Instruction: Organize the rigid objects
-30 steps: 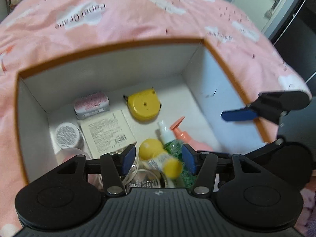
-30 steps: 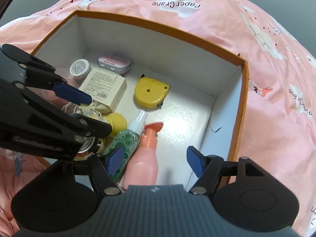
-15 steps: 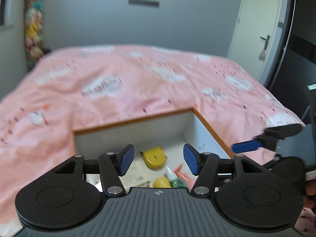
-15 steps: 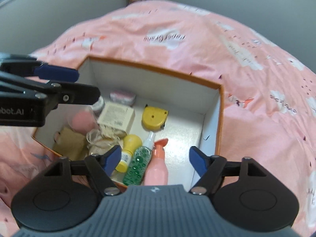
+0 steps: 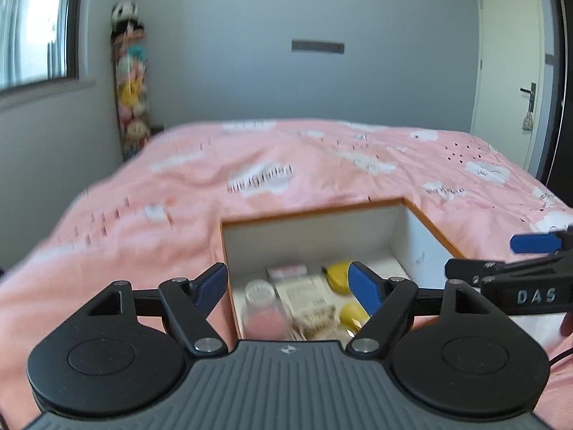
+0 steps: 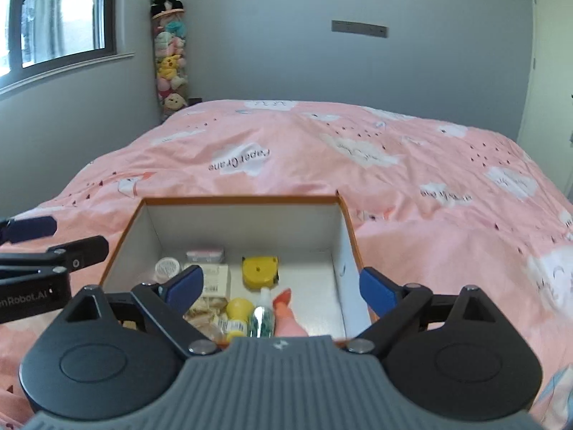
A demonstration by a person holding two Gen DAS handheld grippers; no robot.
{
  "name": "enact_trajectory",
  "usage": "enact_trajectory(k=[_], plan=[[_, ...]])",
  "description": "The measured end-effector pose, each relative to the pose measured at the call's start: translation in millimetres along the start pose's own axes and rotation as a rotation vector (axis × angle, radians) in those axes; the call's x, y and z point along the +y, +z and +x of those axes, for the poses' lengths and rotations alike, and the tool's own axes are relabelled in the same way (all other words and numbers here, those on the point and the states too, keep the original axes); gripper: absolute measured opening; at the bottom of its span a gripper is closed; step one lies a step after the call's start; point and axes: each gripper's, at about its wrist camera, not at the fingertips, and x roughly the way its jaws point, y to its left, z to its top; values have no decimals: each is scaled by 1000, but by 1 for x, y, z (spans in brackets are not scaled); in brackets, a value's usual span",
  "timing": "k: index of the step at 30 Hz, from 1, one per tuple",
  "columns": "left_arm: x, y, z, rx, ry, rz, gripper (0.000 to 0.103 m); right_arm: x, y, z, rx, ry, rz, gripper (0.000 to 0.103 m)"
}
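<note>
The orange-rimmed cardboard box [image 6: 343, 236] sits on the pink bedspread [image 6: 322, 150], and everything small in view already lies inside it. By its back wall are a pink tin [image 6: 205, 253] and a white-lidded jar [image 6: 167, 267]. Nearer the middle are a cream carton [image 6: 218, 279] and a yellow tape measure [image 6: 260, 272]. Closest to the cameras, a yellow-capped bottle [image 6: 238, 313], a green gel bottle [image 6: 262, 317] and a pink pump bottle [image 6: 286, 317] lie side by side. No loose object shows on the bedspread around the box, so the gathering looks finished or very nearly so.

The left gripper [image 5: 288, 285] and the right gripper [image 6: 281, 285] both hang above the near edge of the box. Their jaws are opening wide, with nothing between them and nothing gripped. What may remain is tidying the jumble at the box's near left corner, which is partly hidden by the grippers, or closing the box; no lid is in view.
</note>
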Motion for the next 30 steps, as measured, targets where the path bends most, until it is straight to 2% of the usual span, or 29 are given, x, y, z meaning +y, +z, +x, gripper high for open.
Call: enact_trajectory(k=[7,12,22,30], plan=[[-1,-31,11,139,13,-50,90,1,-28,15,144,-19,46,94],[-6,-40,9,124,42,-32,91,-2,-37,22,175,-41,58,94],[-7,-48,18,193,43,-34,91,0,-48,33,224,-35,59,95],[-8,-49,17,207,46,-33,91,3,-50,33,229,-26,40,95]])
